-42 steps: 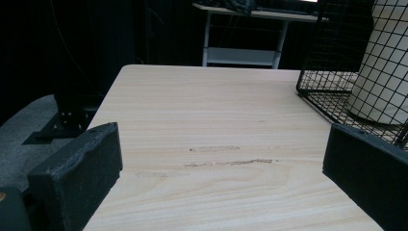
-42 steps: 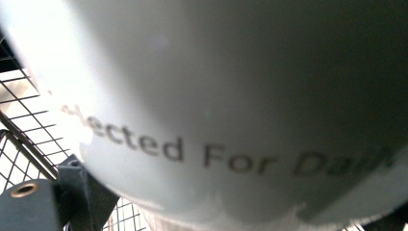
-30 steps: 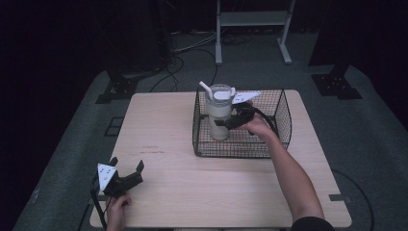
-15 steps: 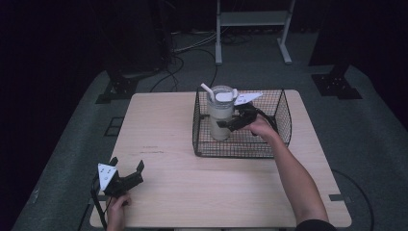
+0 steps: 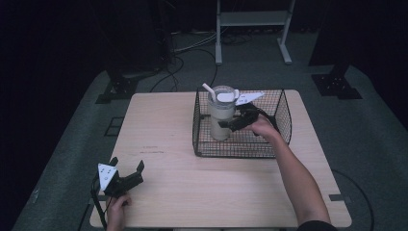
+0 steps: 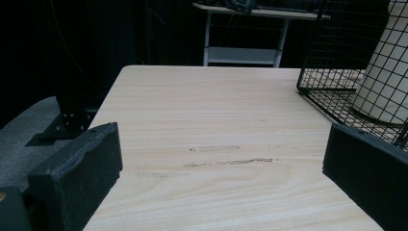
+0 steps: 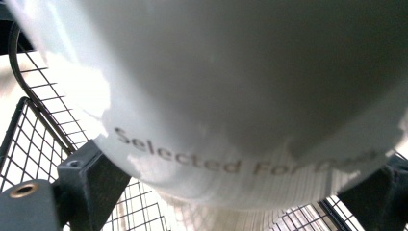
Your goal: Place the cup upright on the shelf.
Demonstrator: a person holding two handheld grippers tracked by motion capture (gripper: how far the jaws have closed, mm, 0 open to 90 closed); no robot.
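A cream tumbler [image 5: 221, 118] with a lid and a white straw stands upright in the left part of a black wire basket [image 5: 240, 150]. My right gripper [image 5: 230, 124] reaches into the basket from the right, and its jaws press on both sides of the tumbler [image 7: 231, 96], shut on it. The tumbler's printed lower wall sits between those jaws, with basket mesh [image 7: 29, 139] behind. My left gripper [image 5: 127, 164] rests open at the table's front left corner, nothing between its jaws. Its own view [image 6: 223, 144] looks across bare wood toward the basket [image 6: 332, 57] and tumbler [image 6: 385, 72].
The light wooden table [image 5: 173, 120] has free room left of and in front of the basket. The person's right forearm [image 5: 298, 178] crosses the table's right half. A metal stand [image 5: 250, 29] and cables lie on the dark floor beyond.
My right gripper has edged a little leftward onto the tumbler. The tumbler and the left gripper have stayed where they were.
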